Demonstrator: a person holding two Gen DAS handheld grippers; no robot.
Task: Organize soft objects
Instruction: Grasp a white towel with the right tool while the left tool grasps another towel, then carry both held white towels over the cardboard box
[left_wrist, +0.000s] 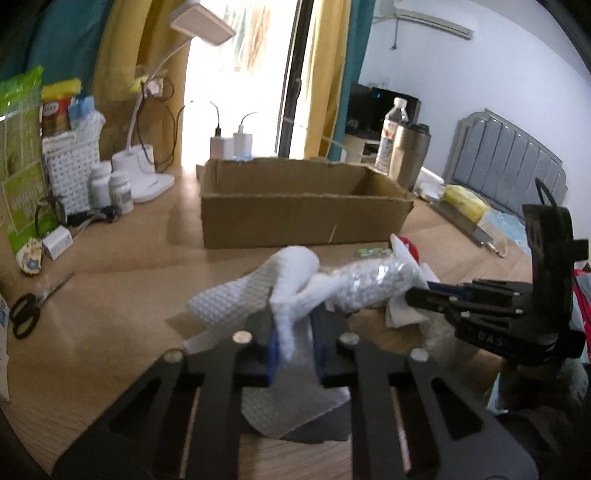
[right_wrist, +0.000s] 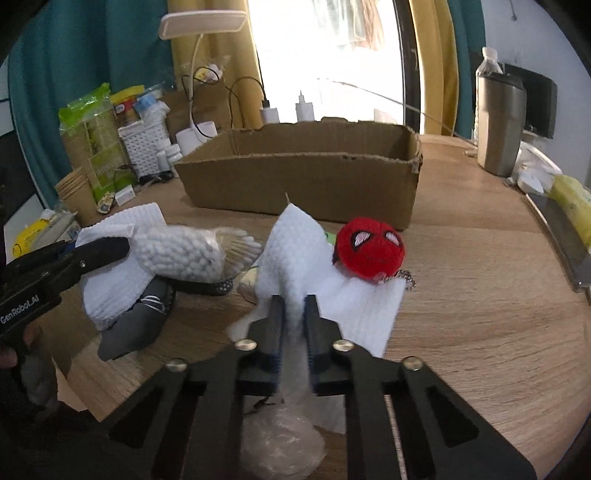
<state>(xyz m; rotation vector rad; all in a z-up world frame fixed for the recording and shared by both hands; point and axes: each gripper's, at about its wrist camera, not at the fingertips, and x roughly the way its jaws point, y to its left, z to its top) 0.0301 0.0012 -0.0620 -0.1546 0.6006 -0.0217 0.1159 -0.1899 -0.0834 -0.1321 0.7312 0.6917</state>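
On the wooden table, my left gripper (left_wrist: 293, 321) is shut on a fold of a white waffle cloth (left_wrist: 255, 291). A clear bag of cotton swabs (left_wrist: 369, 284) lies across that cloth. My right gripper (right_wrist: 293, 299) is shut on a peak of a second white cloth (right_wrist: 295, 251). A red spider-mask plush (right_wrist: 369, 251) rests on this cloth's far right part. In the right wrist view the left gripper (right_wrist: 125, 243) comes in from the left, by the swab bag (right_wrist: 192, 254). A grey sock (right_wrist: 144, 317) lies under it. The open cardboard box (right_wrist: 303, 177) stands just behind.
Black scissors (left_wrist: 26, 310) lie at the left. A desk lamp (left_wrist: 147, 177), pill bottles (left_wrist: 120, 190), a white basket (right_wrist: 146, 147) and paper cups (right_wrist: 75, 195) crowd the back left. A steel tumbler (right_wrist: 500, 125) stands at the back right. A clear plastic bag (right_wrist: 280, 443) lies under my right gripper.
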